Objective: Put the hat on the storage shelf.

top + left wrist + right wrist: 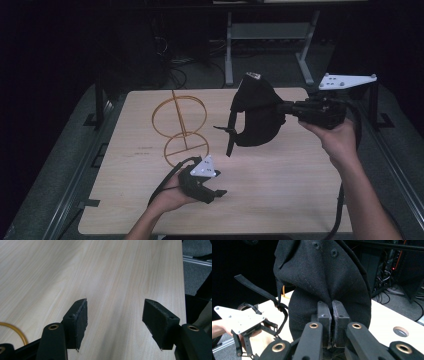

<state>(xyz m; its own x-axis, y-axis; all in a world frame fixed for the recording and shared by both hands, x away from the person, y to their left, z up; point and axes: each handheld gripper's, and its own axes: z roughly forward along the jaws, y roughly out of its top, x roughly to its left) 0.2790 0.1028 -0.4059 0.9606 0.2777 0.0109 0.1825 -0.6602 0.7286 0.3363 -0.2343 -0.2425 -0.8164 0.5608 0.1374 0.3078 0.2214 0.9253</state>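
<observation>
The right claw (286, 107), at about 2 o'clock over the pale wooden counter (280, 200), pinches the fabric of a black cap (255, 112) and holds it in the air, strap dangling. The left claw (217, 191), near 6 o'clock, rests low with its jaws apart and nothing between them. A gold wire stand (180, 127) sits at 11 o'clock

Black fabric cap (255, 112) is held clear above the table's right half, crown bunched, brim side pinched, adjuster strap (230, 134) hanging loose at its left.
</observation>
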